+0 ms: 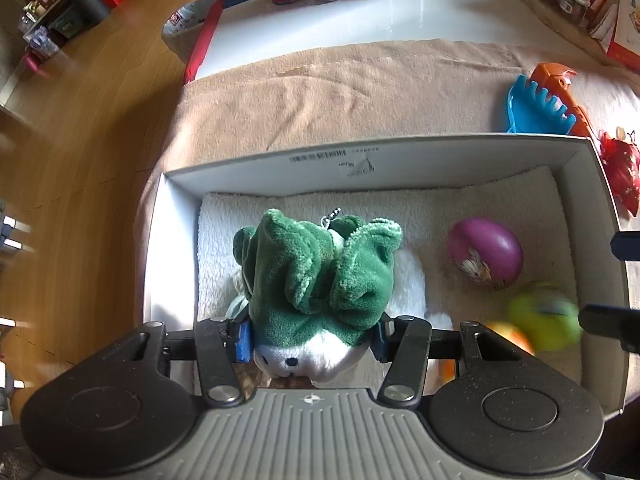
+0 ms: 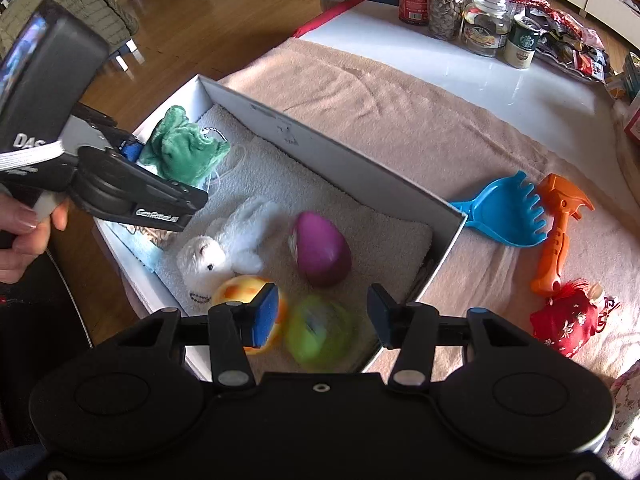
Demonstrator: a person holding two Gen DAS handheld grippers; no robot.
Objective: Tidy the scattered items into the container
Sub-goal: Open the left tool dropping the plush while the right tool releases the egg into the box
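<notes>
My left gripper (image 1: 314, 342) is shut on a green and white plush toy (image 1: 316, 272) and holds it over the left part of the white box (image 1: 360, 168). The plush also shows in the right wrist view (image 2: 182, 150). My right gripper (image 2: 322, 316) is open over the box's near right corner, with a blurred green ball (image 2: 320, 334) below and between its fingers. In the box lie a purple egg (image 2: 322, 248), an orange-yellow ball (image 2: 240, 290) and a white plush animal (image 2: 220, 250) on a white towel.
On the beige cloth to the right of the box lie a blue toy rake (image 2: 502, 214), an orange toy hammer (image 2: 558, 232) and a red pouch (image 2: 566, 322). Jars and cans (image 2: 464, 12) stand at the table's far end. The wooden floor is to the left.
</notes>
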